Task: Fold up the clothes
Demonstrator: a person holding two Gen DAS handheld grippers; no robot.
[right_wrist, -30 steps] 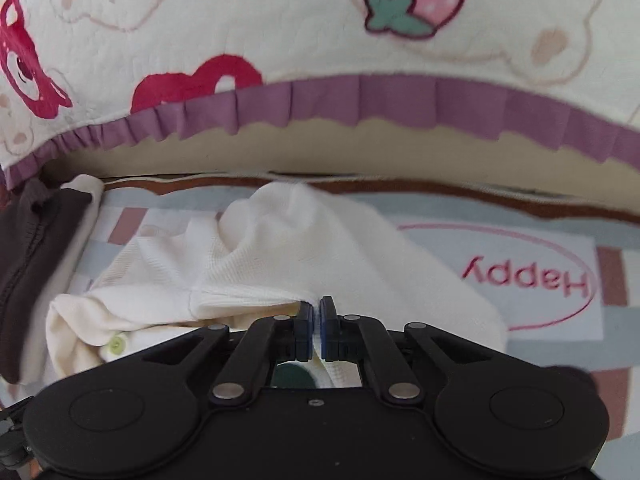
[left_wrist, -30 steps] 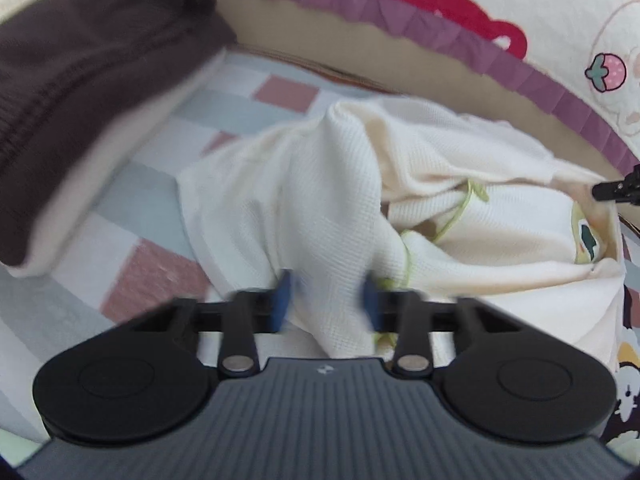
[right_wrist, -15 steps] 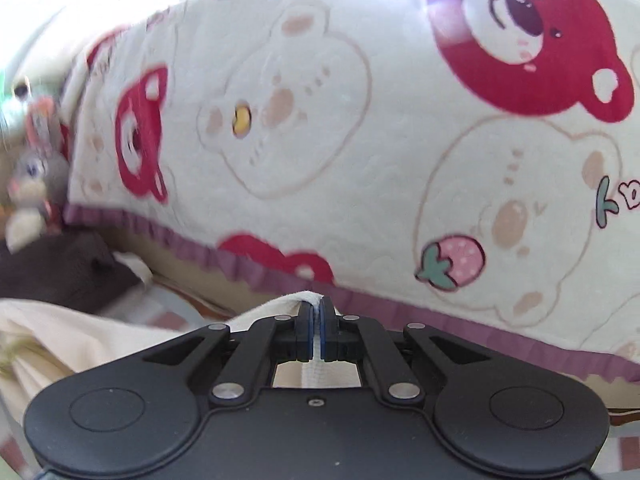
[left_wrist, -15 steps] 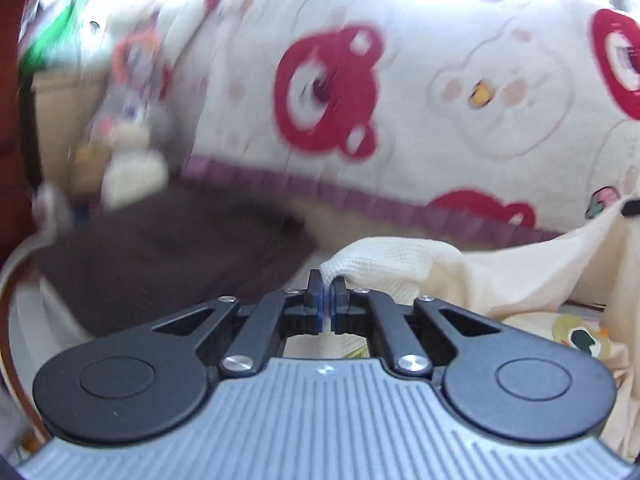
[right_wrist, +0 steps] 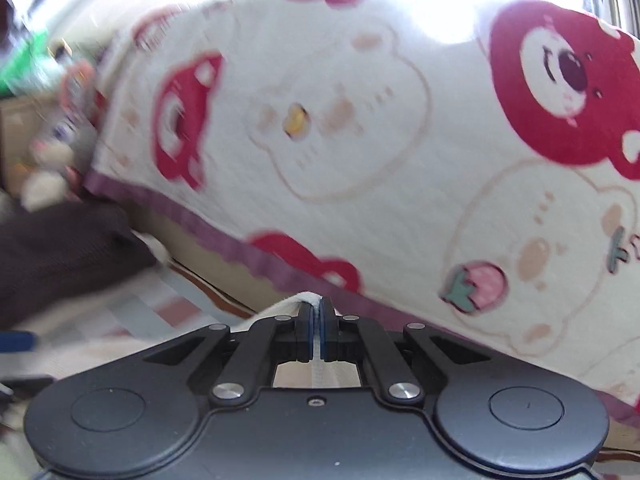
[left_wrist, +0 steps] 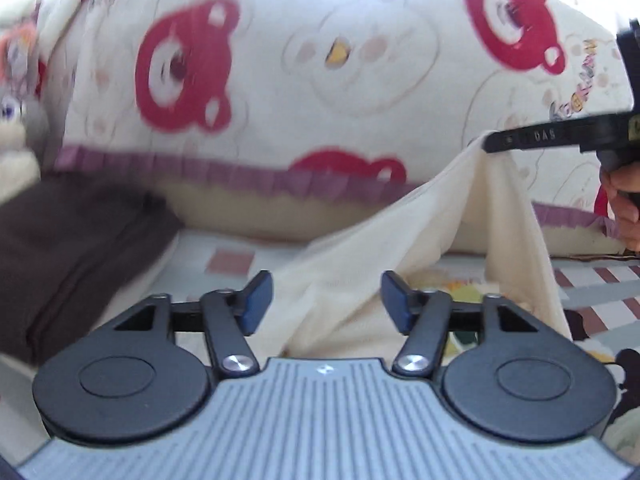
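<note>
A cream waffle-knit garment (left_wrist: 440, 220) hangs in a drape from my right gripper (left_wrist: 491, 145), which shows at the upper right of the left wrist view, shut on its top edge. My left gripper (left_wrist: 326, 300) is low in front with its jaws opening. The cloth falls between and behind the blue pads (left_wrist: 256, 304), which do not press on it. In the right wrist view the right gripper (right_wrist: 316, 314) pinches a thin cream fold (right_wrist: 294, 303) that pokes out above its tips. The rest of the garment is hidden below that gripper.
A bear-print quilt (left_wrist: 320, 80) with a purple frill rises close behind. A dark brown garment (left_wrist: 60, 248) lies at the left on the checked sheet (left_wrist: 228, 260). A plush toy (left_wrist: 16, 136) sits far left. A person's hand (left_wrist: 624, 200) holds the right gripper.
The left gripper, shut on the cream cloth half a second ago, now has its jaws apart and the cloth free. Both grippers have risen off the bed; the right keeps its pinch.
</note>
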